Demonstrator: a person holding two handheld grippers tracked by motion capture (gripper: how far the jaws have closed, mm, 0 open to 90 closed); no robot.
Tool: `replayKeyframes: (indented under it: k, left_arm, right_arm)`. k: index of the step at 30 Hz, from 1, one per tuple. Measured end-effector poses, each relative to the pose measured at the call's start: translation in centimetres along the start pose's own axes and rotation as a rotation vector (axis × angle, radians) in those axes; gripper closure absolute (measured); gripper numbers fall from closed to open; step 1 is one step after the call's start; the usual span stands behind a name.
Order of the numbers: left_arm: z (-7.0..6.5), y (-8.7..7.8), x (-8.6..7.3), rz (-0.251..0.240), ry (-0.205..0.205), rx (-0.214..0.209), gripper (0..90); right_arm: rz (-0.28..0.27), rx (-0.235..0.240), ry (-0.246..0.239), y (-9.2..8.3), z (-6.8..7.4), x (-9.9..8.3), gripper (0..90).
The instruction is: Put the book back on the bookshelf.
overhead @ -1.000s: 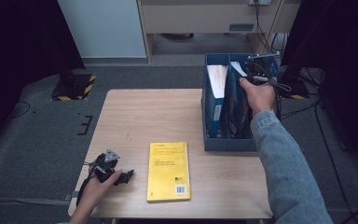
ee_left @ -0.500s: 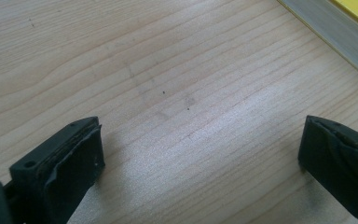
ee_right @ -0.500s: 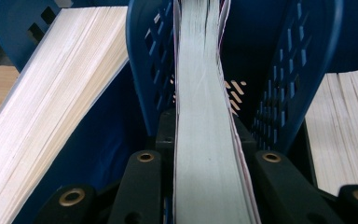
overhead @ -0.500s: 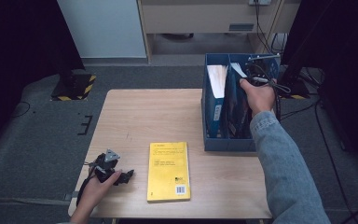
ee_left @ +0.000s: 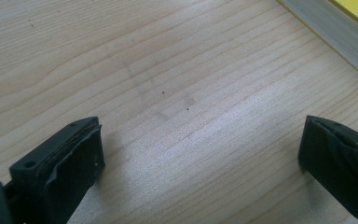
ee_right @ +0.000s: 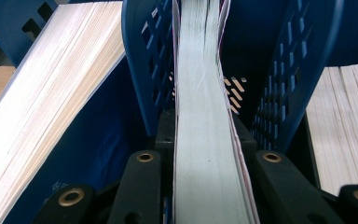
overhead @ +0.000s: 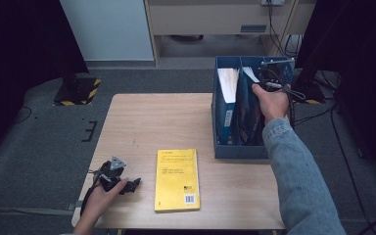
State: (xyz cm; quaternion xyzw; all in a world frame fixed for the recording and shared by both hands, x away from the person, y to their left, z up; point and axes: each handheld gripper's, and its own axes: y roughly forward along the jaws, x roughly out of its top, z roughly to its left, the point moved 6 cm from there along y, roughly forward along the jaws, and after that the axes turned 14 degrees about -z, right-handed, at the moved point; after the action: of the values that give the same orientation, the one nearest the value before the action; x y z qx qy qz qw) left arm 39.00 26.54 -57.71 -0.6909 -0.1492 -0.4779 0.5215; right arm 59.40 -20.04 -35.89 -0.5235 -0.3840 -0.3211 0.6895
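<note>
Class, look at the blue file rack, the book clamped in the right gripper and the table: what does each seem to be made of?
Blue file rack: looks like moulded plastic, smooth, with punched slots. Book: paper, its page edges showing as fine stacked lines, probably with a thin soft cover. Table: pale wood or wood-look laminate, matt, with visible grain lines. Right gripper: black, likely plastic.

Blue file rack (overhead: pixel 240 149), yellow book (overhead: pixel 177 179), pale wood-grain table (overhead: pixel 161 122), black grippers, denim-blue sleeve (overhead: pixel 298 181)
</note>
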Motion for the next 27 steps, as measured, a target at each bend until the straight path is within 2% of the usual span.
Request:
replayKeyframes:
  k: [14,19,27]
  left_arm:
    - [-0.1,0.0,0.0,-0.002,0.001,-0.002,0.0]
    - [-0.1,0.0,0.0,-0.002,0.001,-0.002,0.0]
    - [-0.1,0.1,0.0,-0.006,0.002,-0.002,0.0]
  right_arm:
    - [0.038,0.007,-0.013,-1.2,0.0,-1.1,71.7]
    - [0.037,0.023,-0.025,-1.7,0.0,-1.8,71.3]
    - [0.027,0.058,-0.015,-2.4,0.5,-2.6,69.2]
